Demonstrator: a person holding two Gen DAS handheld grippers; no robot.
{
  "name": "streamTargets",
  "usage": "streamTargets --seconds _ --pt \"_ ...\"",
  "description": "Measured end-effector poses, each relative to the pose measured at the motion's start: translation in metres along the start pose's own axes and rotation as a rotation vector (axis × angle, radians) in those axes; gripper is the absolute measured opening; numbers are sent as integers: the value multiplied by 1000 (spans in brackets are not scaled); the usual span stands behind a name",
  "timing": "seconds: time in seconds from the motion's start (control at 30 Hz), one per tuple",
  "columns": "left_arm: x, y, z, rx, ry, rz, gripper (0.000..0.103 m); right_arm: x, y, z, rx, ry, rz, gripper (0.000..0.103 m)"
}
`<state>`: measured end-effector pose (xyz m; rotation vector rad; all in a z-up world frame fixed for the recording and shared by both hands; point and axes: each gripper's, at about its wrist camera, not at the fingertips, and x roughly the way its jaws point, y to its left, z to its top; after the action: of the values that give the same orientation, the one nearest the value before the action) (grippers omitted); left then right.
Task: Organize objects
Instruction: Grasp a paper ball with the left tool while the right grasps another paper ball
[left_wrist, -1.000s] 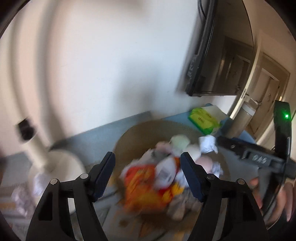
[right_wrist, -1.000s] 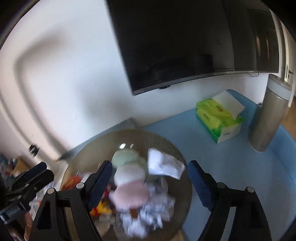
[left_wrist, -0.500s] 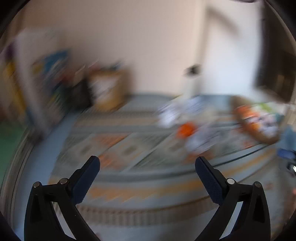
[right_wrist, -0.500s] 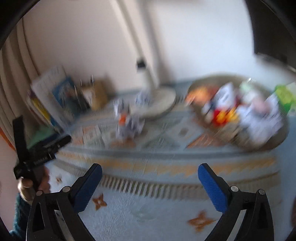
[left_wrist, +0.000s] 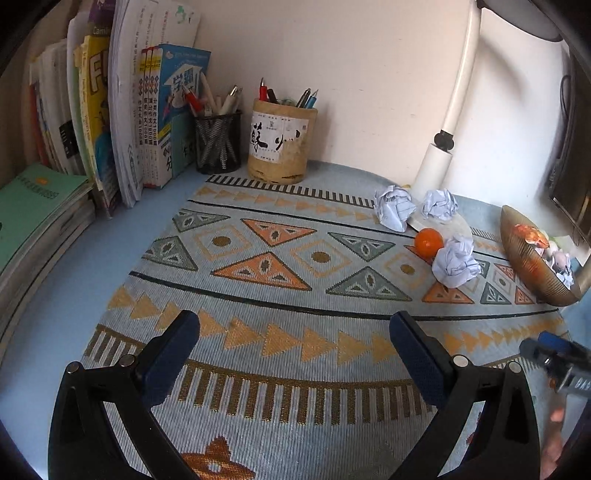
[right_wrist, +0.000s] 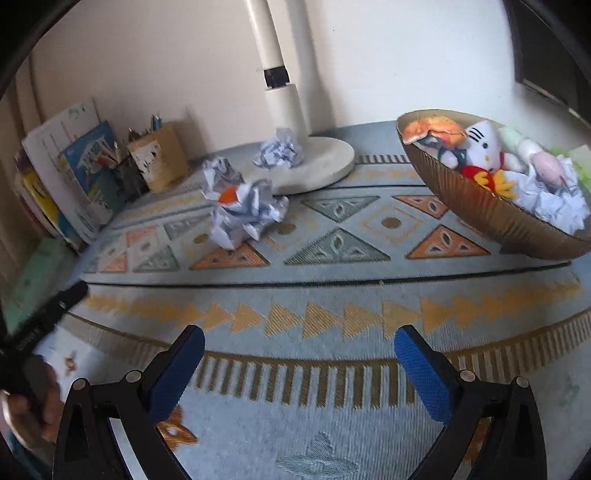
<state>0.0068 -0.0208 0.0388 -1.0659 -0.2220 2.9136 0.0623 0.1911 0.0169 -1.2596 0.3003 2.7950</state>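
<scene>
Both claws have swung away from the bowl (right_wrist: 480, 206), their jaws just opening, nothing between them. The left claw (left_wrist: 293, 347) and right claw (right_wrist: 299, 354) hang released over the patterned mat (left_wrist: 295, 295); beyond them crumpled paper balls (right_wrist: 247, 210) and an orange ball (left_wrist: 428, 242) lie near the lamp base (right_wrist: 317, 162), left of the bowl.

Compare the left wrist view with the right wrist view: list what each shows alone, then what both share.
Left wrist only: the whole orange ball, a black mesh pen cup and stacked green books.

Right wrist only: the brown bowl seen into, with a white cat plush and crumpled paper inside.

Both: the patterned mat, three loose paper balls, the nearest, the white lamp base, and open, empty jaws on each gripper.
</scene>
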Motion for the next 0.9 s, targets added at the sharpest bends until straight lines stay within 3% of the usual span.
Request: streamTargets --seconds 0.27,0.73,0.8,0.9 --pt "-2 4 0 -15 -9 -12 102 -4 2 3 -16 -34 -107 103" --pt "-4 -1 -2 11 -12 -23 102 -2 -2 3 1 -19 -86 103" --pt "-4 -1 -2 14 -7 -27 102 -8 -4 3 33 -12 -130 103" --pt "-1 1 7 2 36 -92 102 -15 -5 15 54 18 -79 103"
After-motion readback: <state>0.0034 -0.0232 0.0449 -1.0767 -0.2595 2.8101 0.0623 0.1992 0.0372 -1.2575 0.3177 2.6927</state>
